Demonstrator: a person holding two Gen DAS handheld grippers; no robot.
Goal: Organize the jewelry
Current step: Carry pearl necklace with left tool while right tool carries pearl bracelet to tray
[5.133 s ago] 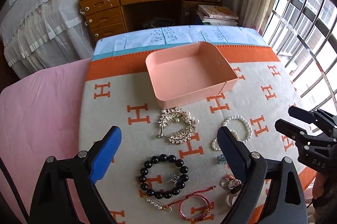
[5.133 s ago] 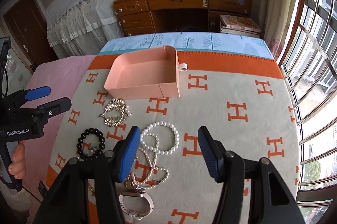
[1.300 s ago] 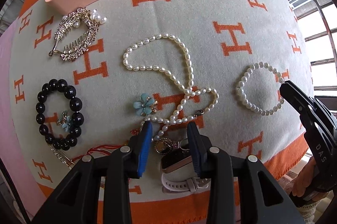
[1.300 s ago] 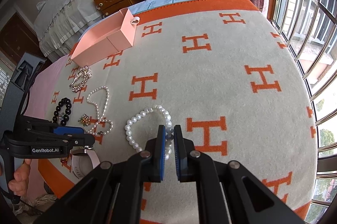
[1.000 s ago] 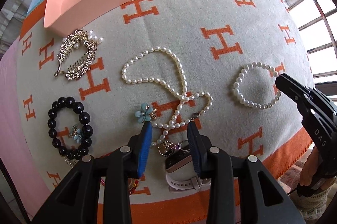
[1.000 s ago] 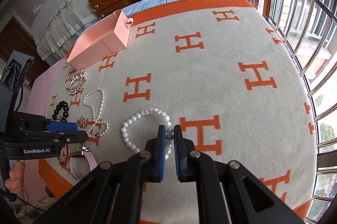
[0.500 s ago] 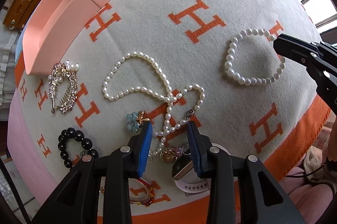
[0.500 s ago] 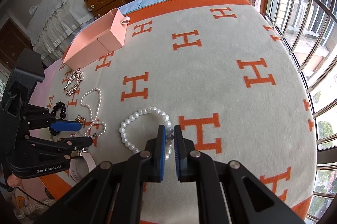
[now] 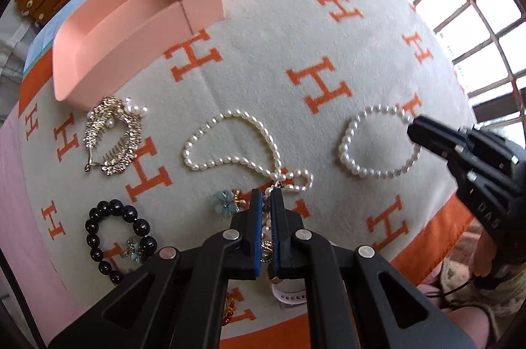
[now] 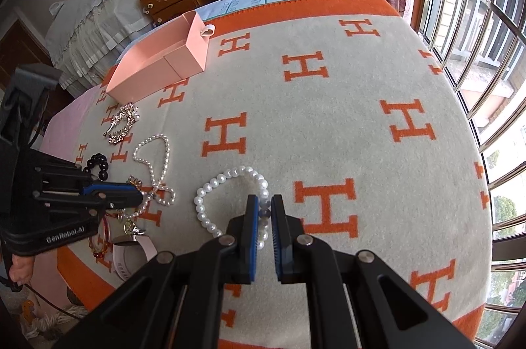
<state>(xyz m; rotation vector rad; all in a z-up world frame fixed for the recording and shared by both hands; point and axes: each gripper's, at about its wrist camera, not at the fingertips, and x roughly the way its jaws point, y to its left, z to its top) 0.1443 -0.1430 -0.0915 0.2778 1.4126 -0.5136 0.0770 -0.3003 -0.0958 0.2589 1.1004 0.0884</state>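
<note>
A long pearl necklace lies looped on the cream and orange H-patterned blanket. The jaws of my left gripper are closing on its lower strand, and the pads press on the pearls between them. It also shows in the right wrist view as the left gripper by the necklace. A round pearl bracelet rests flat to the right. My right gripper is shut on a grey bead at its near side. The pink open box stands at the far left.
A gold hair comb, a black bead bracelet and a blue flower brooch lie left of the necklace. A watch and red bangle sit under my left gripper. The blanket's right edge nears a window.
My left jaws went from part open around the necklace's end to shut on it, and that gripper rose and tilted. The right gripper kept still, shut on the bracelet.
</note>
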